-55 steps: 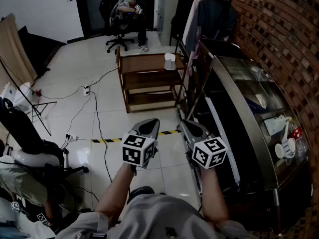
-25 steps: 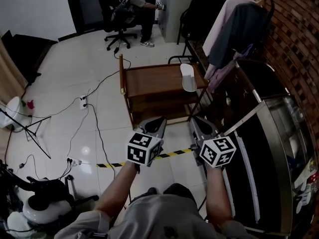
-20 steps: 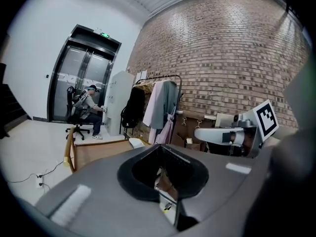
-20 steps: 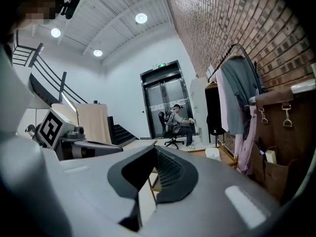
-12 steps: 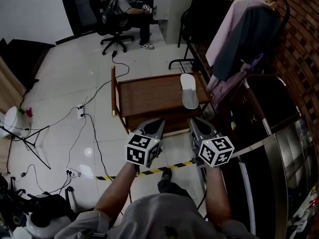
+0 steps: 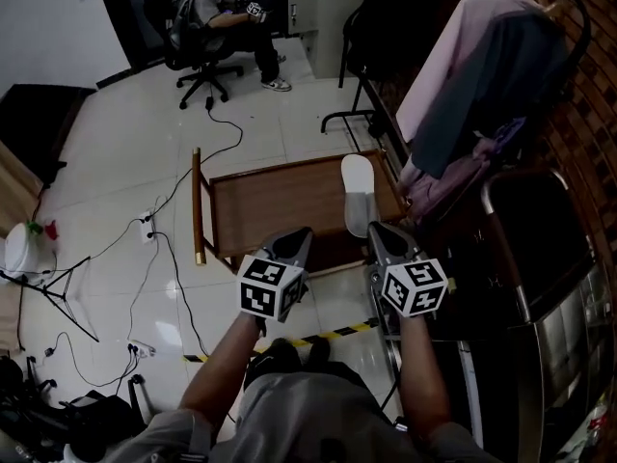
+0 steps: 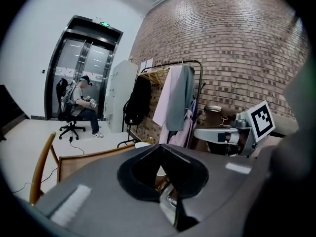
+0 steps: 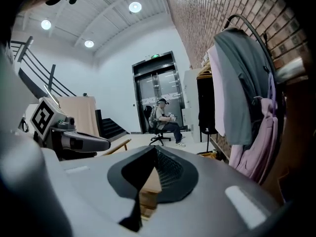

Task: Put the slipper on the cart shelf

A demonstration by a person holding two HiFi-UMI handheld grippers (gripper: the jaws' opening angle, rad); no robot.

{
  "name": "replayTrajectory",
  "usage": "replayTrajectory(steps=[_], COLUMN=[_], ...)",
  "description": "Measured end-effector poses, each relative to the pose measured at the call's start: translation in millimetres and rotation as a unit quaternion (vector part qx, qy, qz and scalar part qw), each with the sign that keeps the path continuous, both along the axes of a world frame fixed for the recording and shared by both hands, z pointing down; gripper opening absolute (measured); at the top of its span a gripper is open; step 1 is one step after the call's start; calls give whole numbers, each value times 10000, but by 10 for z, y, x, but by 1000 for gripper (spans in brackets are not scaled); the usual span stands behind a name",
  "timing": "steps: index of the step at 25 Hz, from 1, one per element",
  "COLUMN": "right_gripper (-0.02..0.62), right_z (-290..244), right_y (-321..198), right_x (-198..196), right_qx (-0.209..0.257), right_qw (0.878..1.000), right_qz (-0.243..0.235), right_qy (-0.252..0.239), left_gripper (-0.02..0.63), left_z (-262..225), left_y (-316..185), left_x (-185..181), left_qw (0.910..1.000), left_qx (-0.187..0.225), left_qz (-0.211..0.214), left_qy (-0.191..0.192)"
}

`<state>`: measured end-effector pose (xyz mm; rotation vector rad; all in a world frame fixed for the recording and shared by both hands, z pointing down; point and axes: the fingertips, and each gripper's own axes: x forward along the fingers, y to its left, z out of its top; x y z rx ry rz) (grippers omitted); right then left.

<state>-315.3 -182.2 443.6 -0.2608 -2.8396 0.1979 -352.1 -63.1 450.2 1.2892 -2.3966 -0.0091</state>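
Observation:
A white slipper (image 6: 358, 193) lies on the top shelf of the wooden cart (image 6: 280, 201), at its right end. Both grippers are held side by side in front of the cart's near edge. My left gripper (image 6: 301, 233) is shut and holds nothing, its tip over the cart's front rail. My right gripper (image 6: 376, 230) is also shut and empty, just short of the slipper's near end. In the left gripper view, the shut left gripper (image 7: 159, 146) points over the cart top (image 7: 94, 156), and a sliver of the slipper (image 7: 142, 144) shows. The right gripper (image 8: 152, 148) points across the room.
A clothes rack with hanging garments (image 6: 482, 75) stands right of the cart, beside a brick wall. A dark counter (image 6: 540, 258) runs along the right. Cables (image 6: 164, 249) and striped tape (image 6: 328, 336) lie on the tiled floor. A person sits on an office chair (image 6: 207, 17) far back.
The view has closed in on the cart: cart and slipper now sit lower and nearer, right in front of the gripper tips. Both grippers stay shut, side by side.

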Motion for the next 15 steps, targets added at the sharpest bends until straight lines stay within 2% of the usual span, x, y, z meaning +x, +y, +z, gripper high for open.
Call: replayTrajectory(steps=[4, 7, 10, 15], right_gripper=[0, 14, 57, 141], right_z=[208, 441, 699, 1083], right_y=[-173, -291, -443, -657], right_x=[-271, -382, -487, -823], right_qx=[24, 117, 253, 231], right_qw=[9996, 9975, 9932, 9865], right_qz=[198, 458, 760, 1074], right_qy=[216, 530, 847, 1213], left_gripper=[6, 7, 8, 7], left_z=[153, 293, 503, 885], left_y=[-188, -378, -539, -728], left_x=[-350, -527, -708, -1156], left_qw=[9996, 9980, 9955, 9931], left_qx=[-122, -173, -227, -406], left_qz=[235, 586, 879, 1056], left_qy=[33, 158, 262, 293])
